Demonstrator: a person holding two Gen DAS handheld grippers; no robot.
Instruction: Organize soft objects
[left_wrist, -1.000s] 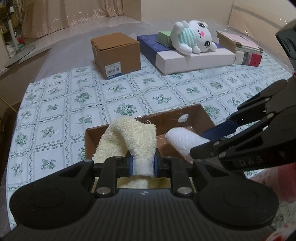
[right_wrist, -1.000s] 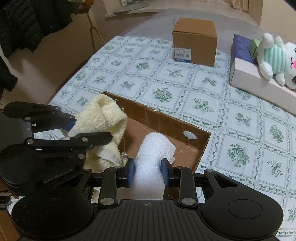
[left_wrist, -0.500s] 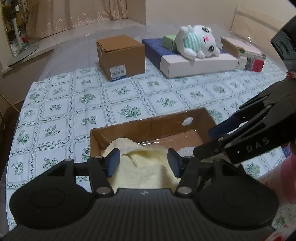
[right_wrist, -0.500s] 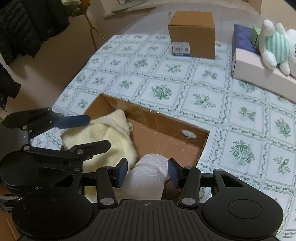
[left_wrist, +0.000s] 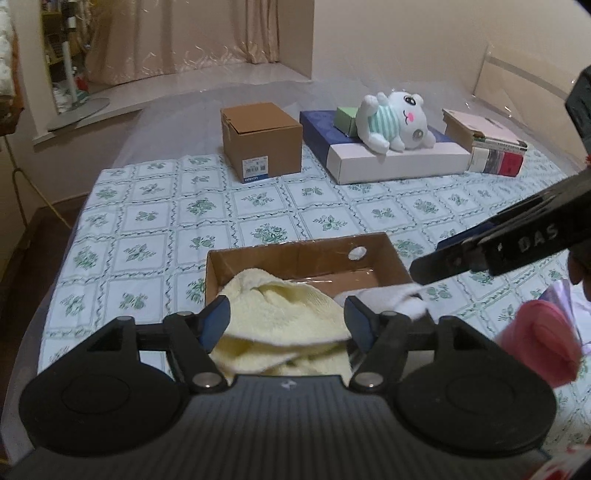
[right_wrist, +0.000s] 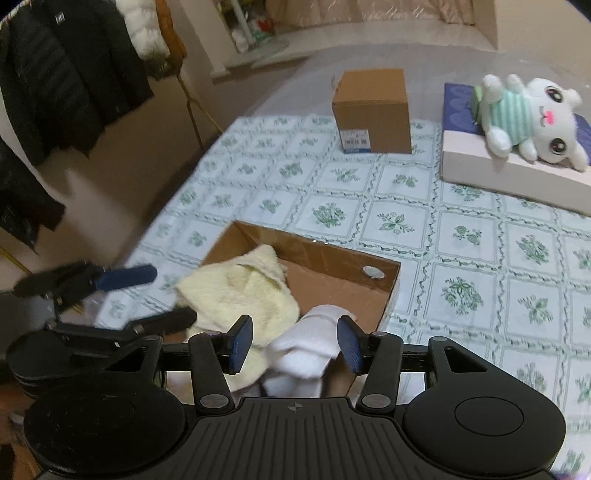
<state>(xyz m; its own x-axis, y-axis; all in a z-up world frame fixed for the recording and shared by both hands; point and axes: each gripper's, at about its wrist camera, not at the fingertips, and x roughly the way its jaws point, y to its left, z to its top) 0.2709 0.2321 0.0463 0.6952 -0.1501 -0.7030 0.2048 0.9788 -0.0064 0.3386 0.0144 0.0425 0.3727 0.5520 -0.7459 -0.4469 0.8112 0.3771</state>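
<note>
- Towels first: we see a cream towel (left_wrist: 280, 310) heaped in the near left part of an open cardboard tray (left_wrist: 303, 254), spilling over its near edge, and a white cloth (right_wrist: 314, 343) bunched in the near right corner beside it, the two touching.
- Our left gripper (left_wrist: 286, 321) hangs above the cream towel with its jaws spread wide; they have just been opening, and the blue pads stand clear of the fabric on either side.
- Our right gripper (right_wrist: 293, 345) hovers over the white cloth with its jaws parted about halfway; they too have just been opening, and the cloth lies below and between the pads without being pinched.
- Far across the flowered tablecloth (left_wrist: 147, 221) we see a closed brown carton (left_wrist: 262, 142), well apart from the tray.
- To the right of that carton a white plush toy (left_wrist: 395, 123) in a striped green shirt lies on its back on a flat white and blue box (left_wrist: 399, 162).
- At the far right of the left wrist view a stack of books (left_wrist: 487, 147) sits just beside that box.
- Something pink (left_wrist: 539, 343) shows at the right edge, near the tray; we cannot tell what it is.
</note>
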